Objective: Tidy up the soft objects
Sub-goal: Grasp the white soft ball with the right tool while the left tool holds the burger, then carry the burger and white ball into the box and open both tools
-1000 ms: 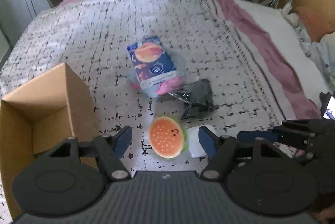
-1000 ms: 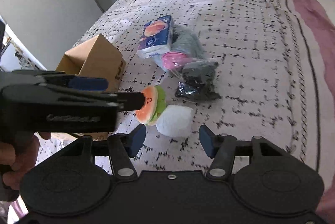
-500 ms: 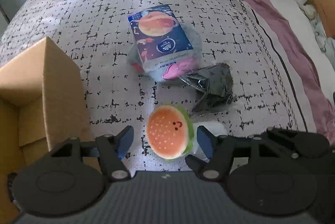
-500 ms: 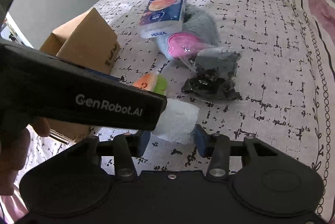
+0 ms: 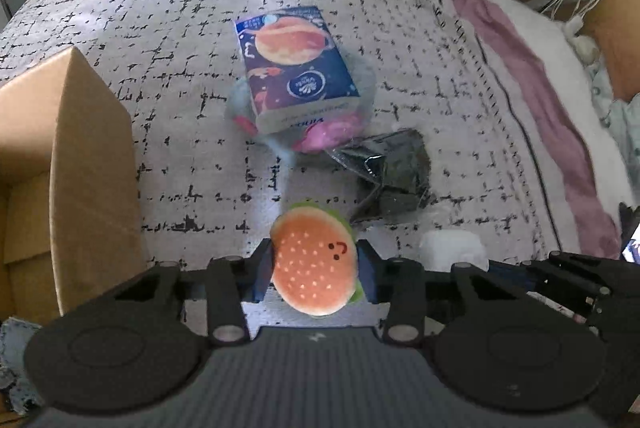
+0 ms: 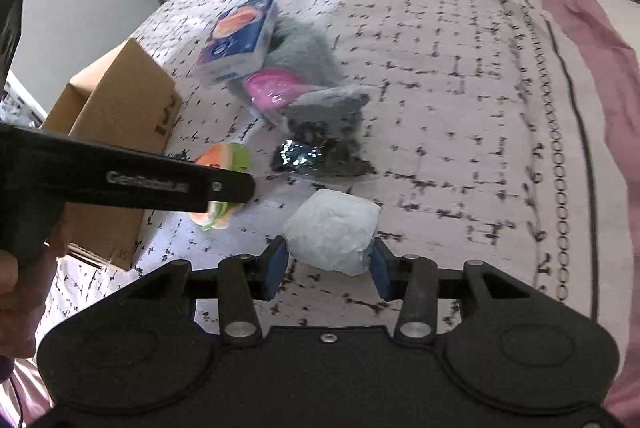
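Observation:
My left gripper [image 5: 315,274] is shut on a plush hamburger toy [image 5: 314,262], orange bun with a small face, held just above the bedspread. My right gripper [image 6: 328,270] is shut on a white soft bundle [image 6: 332,234]. The bundle also shows in the left wrist view [image 5: 450,248]. The hamburger [image 6: 222,159] and the left gripper's body [image 6: 120,179] show at the left of the right wrist view. A blue tissue pack [image 5: 294,67] lies on a grey-and-pink plush [image 5: 332,135]. A black plastic-wrapped item [image 5: 394,175] lies beside them.
An open cardboard box [image 5: 80,163] stands at the left on the patterned bedspread [image 5: 160,27]. A pink blanket strip [image 5: 540,87] runs along the right. Shelves and cables stand behind the bed.
Both grippers closed: the left on the hamburger toy, the right on the white bundle. The hamburger now sits between the left fingers, the bundle between the right fingers.

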Demonstrator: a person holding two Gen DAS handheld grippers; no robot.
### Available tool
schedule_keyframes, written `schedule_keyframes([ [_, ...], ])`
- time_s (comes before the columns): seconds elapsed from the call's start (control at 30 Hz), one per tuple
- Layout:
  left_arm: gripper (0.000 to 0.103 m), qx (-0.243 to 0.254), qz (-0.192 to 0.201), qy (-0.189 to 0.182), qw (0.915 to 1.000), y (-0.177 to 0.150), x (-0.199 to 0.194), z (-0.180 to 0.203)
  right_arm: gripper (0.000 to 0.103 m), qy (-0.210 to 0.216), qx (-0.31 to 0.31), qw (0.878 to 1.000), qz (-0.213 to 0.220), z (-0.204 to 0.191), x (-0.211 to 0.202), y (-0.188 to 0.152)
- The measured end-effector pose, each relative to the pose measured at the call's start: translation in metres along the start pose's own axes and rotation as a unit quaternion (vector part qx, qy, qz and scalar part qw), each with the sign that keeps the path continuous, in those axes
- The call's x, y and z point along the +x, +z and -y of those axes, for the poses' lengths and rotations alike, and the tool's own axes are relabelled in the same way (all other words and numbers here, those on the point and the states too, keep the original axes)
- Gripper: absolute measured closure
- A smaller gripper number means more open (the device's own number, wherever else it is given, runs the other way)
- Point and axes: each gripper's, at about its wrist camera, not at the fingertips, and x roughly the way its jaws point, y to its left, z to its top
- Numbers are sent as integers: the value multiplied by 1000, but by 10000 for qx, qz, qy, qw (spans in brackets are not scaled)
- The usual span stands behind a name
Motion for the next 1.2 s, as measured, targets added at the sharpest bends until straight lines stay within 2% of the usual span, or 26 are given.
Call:
schedule_keyframes([
  [0.13, 68, 83, 29, -43, 10000, -1, -2, 3, 60, 35, 203, 9998, 59, 5, -4, -1],
  [0.27, 68, 135, 130, -181, 9997, -2, -11, 6, 60, 49, 172, 9998, 110, 3, -11, 3],
  [0.67, 68, 257, 523, -157, 9982, 1, -57, 10, 60, 163, 69, 9992, 347, -11, -43, 18],
  [1.0, 68, 267, 852, -148, 9959, -6, -101, -8, 60, 375, -259, 9968, 657, -54, -70, 30],
  [1.2, 68, -65, 904, -138, 9958, -10, -125, -37, 60, 490, -417, 9950, 763, -82, -77, 34],
])
